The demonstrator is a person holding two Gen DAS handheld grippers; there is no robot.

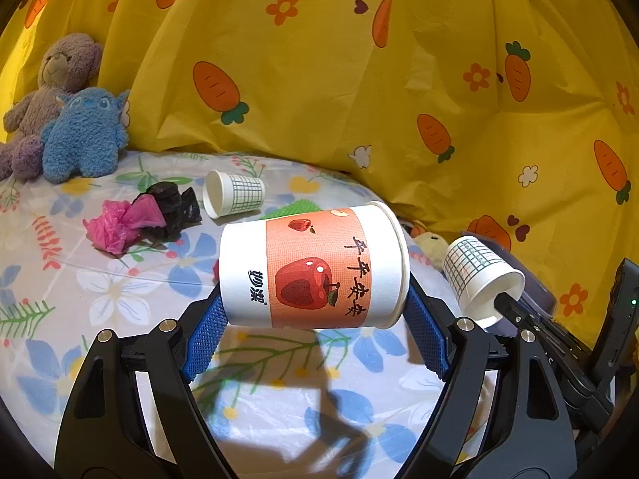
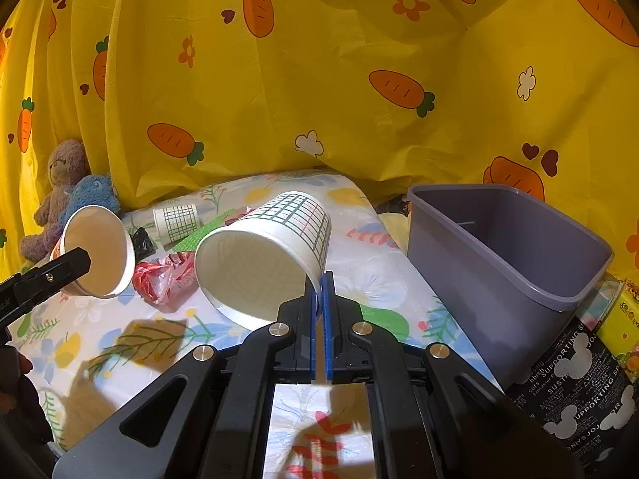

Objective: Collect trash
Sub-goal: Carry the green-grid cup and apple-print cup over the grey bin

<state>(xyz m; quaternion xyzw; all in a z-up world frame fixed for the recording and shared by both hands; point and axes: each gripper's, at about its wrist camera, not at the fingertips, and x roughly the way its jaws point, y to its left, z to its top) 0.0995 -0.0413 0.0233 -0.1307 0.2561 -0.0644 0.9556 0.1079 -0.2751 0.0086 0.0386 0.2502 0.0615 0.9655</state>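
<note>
My left gripper (image 1: 315,303) is shut on a white paper cup with an orange apple label (image 1: 315,267). The cup lies sideways above the bed, base against one blue pad and rim against the other. In the right wrist view this cup (image 2: 96,251) shows its open mouth at the left. My right gripper (image 2: 319,291) is shut on the rim of a grid-patterned paper cup (image 2: 263,255), held tilted off the bed. A second grid cup (image 1: 233,197) lies on its side on the sheet. Beside it lie a crumpled pink plastic bag (image 1: 120,227) and a black one (image 1: 175,207).
A grey plastic bin (image 2: 499,255) stands open at the right edge of the flowered bed (image 2: 379,279). Two plush toys, brown (image 1: 60,80) and blue (image 1: 86,135), sit at the back left against the yellow carrot curtain (image 1: 359,80). A black printed bag (image 2: 579,379) lies below the bin.
</note>
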